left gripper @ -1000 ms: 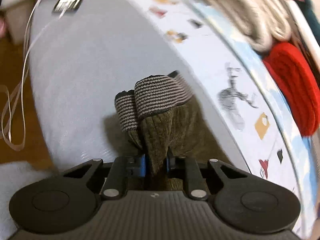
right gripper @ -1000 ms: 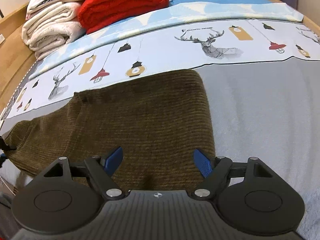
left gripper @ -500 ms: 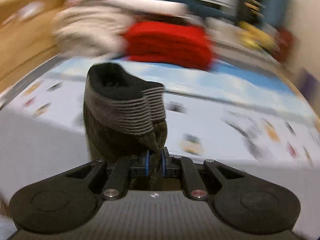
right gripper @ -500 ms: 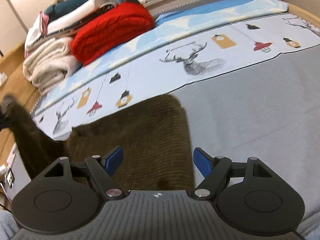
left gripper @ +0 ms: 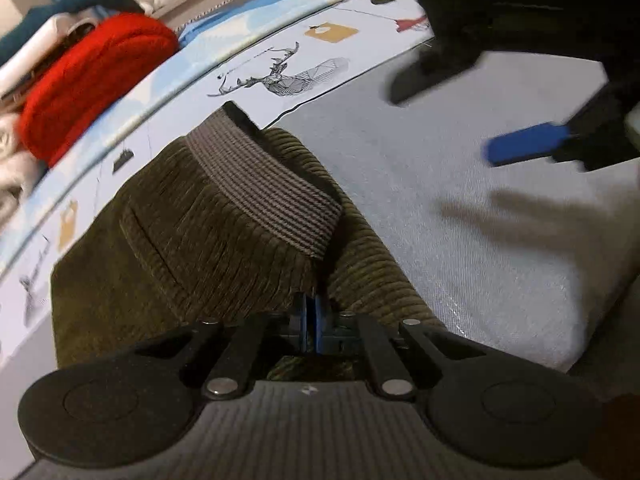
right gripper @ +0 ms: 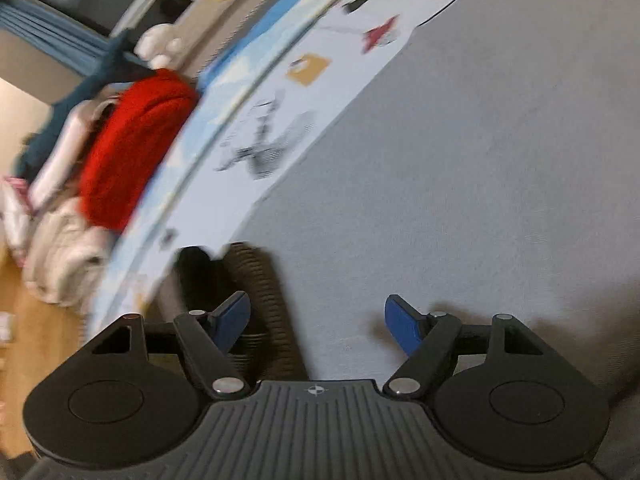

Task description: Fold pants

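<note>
Though blurred, pants [left gripper: 208, 236] apparently doubled.

Left gripper [left gripper: 311, 322], pinching the pants [left gripper: 192, 240], now has the striped cuff [left gripper: 264, 188] laid over the lower layer on the bed [left gripper: 480, 240], no longer raised. Right gripper [right gripper: 316, 320], jaws apart, now over bare sheet beside the pants' edge.

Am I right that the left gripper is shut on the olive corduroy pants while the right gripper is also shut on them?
Not quite: the right gripper is open, its jaws apart over the grey bedsheet, as the right wrist view shows. The left gripper is indeed shut on the olive corduroy pants.
</note>
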